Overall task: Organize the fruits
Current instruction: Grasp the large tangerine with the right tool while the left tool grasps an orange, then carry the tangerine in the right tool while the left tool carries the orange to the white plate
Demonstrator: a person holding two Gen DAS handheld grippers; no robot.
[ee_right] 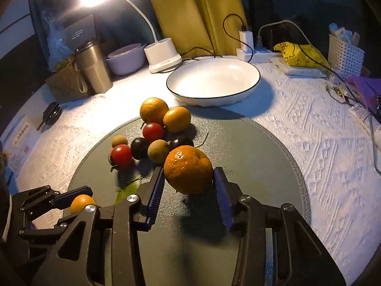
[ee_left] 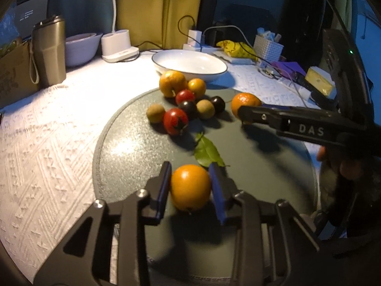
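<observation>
On the round grey mat [ee_left: 133,152] my left gripper [ee_left: 190,170] is shut on a small smooth orange [ee_left: 190,187], its blue pads against both sides. My right gripper [ee_right: 189,171] is shut on a larger, bumpy mandarin [ee_right: 188,169], which rests on the mat [ee_right: 250,157]. In the left wrist view the right gripper [ee_left: 247,116] reaches in from the right, with the mandarin [ee_left: 245,102] partly hidden behind its finger. A cluster of two oranges [ee_right: 153,109], red tomatoes [ee_right: 121,156], dark round fruits [ee_right: 139,147] and brown longans [ee_right: 158,151] lies at the mat's far side. The white bowl [ee_right: 247,88] behind them holds nothing.
A green leaf [ee_left: 207,153] lies mid-mat. Along the back stand a steel tumbler [ee_right: 94,68], a lilac bowl [ee_right: 126,59], a lamp base [ee_right: 163,54], chargers with cables [ee_right: 245,40], a yellow bag [ee_right: 297,52] and a white basket [ee_right: 345,54]. A white textured cloth [ee_right: 321,143] covers the table.
</observation>
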